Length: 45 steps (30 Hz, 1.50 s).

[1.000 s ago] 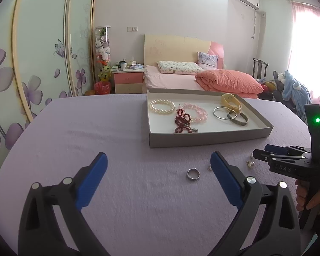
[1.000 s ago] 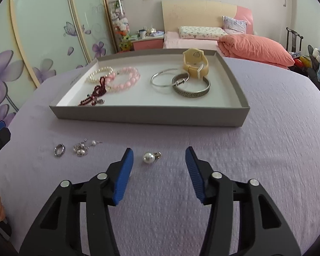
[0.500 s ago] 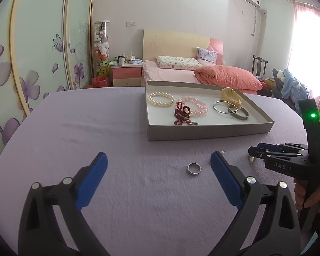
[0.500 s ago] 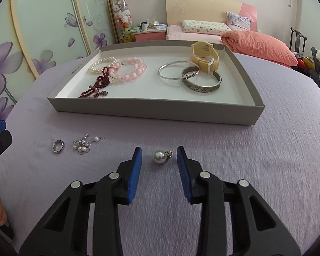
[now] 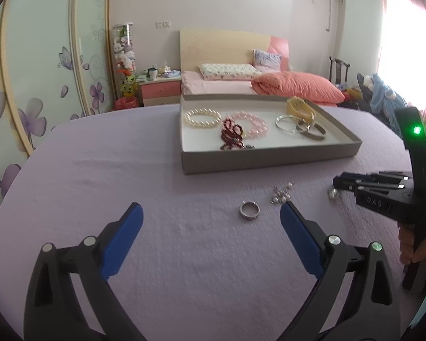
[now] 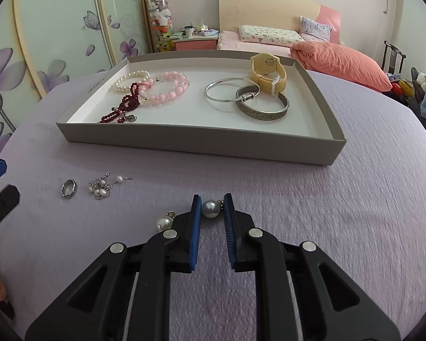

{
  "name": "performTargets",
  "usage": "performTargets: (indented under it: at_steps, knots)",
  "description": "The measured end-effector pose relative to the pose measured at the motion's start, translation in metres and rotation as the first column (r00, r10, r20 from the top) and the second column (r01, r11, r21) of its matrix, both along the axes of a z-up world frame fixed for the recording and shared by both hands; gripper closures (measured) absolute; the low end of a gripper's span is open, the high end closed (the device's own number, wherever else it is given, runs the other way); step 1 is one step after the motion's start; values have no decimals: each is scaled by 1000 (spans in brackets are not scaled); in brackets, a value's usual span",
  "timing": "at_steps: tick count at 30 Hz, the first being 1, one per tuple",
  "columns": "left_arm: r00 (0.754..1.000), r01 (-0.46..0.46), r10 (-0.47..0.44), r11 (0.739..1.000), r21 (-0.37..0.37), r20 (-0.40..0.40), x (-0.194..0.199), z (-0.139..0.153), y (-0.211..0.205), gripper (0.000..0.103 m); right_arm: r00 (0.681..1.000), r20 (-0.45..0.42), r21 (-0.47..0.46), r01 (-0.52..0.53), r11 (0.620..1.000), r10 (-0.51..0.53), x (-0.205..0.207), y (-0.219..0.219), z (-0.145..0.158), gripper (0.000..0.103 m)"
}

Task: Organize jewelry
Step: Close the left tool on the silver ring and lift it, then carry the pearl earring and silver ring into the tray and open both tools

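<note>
The table stood in a bedroom under a lilac cloth, with a grey tray of bracelets behind. The right gripper had its jaws narrow around a pearl earring; both pads seemed just at the pearl, but I cannot tell if they already pressed it. A second pearl earring lay just beside its left finger. The left gripper stood wide open and empty near a silver ring. The step looked like picking the pearl; next would be a firm close, then a lift toward the tray.
</note>
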State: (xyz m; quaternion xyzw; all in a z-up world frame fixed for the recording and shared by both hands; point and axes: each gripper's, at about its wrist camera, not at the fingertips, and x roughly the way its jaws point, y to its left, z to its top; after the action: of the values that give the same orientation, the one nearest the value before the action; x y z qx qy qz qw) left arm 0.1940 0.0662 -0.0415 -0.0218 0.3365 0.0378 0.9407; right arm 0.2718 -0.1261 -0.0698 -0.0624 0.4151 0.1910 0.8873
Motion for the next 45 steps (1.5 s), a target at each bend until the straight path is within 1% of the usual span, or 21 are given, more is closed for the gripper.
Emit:
performTargets:
  at_steps: [6, 7, 8, 11, 15, 17, 20, 21, 24, 25, 26, 28, 32, 36, 38, 45]
  knots:
    - [997, 18, -18, 1000, -11, -75, 13, -11, -9, 6, 999, -20, 45, 27, 999, -26, 4, -12, 2, 87]
    - [996, 21, -22, 1000, -13, -84, 16, -12, -11, 9, 999, -20, 48, 30, 998, -30, 5, -14, 2, 87]
    - [995, 26, -26, 1000, -11, -93, 20, -13, -14, 13, 999, -21, 55, 35, 998, -34, 5, -16, 3, 87]
    - [992, 27, -26, 1000, 7, -121, 30, -17, -21, 20, 999, -25, 72, 44, 996, -43, 8, -21, 4, 87]
    - [986, 21, -21, 1000, -1, -165, 43, -23, -26, 28, 999, -25, 88, 47, 995, -45, 9, -25, 7, 87]
    - [983, 17, -18, 1000, -8, -183, 47, -25, -27, 36, 999, -27, 94, 46, 994, -44, 9, -26, 8, 87]
    - [978, 13, -18, 1000, -25, -209, 52, -29, -28, 45, 999, -30, 102, 46, 994, -43, 9, -28, 7, 87]
    - [976, 10, -16, 1000, -27, -215, 53, -30, -28, 46, 999, -32, 105, 48, 993, -44, 10, -28, 7, 87]
    - [977, 2, -7, 1000, -22, -211, 55, -30, -29, 57, 998, -34, 114, 49, 992, -46, 10, -29, 7, 87]
    - [977, 1, -5, 1000, -20, -211, 56, -30, -30, 61, 998, -34, 115, 49, 992, -45, 10, -30, 8, 87]
    - [978, 0, -3, 1000, -15, -211, 56, -30, -30, 70, 998, -33, 117, 48, 992, -45, 10, -30, 8, 87]
    - [978, -1, 0, 1000, -5, -210, 57, -29, -29, 81, 999, -31, 120, 47, 992, -44, 9, -31, 10, 87]
    - [978, -3, 1, 1000, -7, -210, 54, -28, -26, 81, 999, -21, 130, 46, 991, -43, 8, -32, 14, 87]
    - [980, -27, 21, 999, -26, -196, 48, -23, -14, 81, 999, -9, 137, 41, 990, -40, 6, -32, 18, 87]
    - [985, -42, 35, 998, -37, -169, 43, -14, -7, 81, 999, -1, 139, 36, 990, -36, 4, -31, 21, 87]
    - [994, -80, 77, 996, -35, -77, 30, 15, 7, 81, 1000, 24, 141, 14, 990, -18, 1, -24, 30, 87]
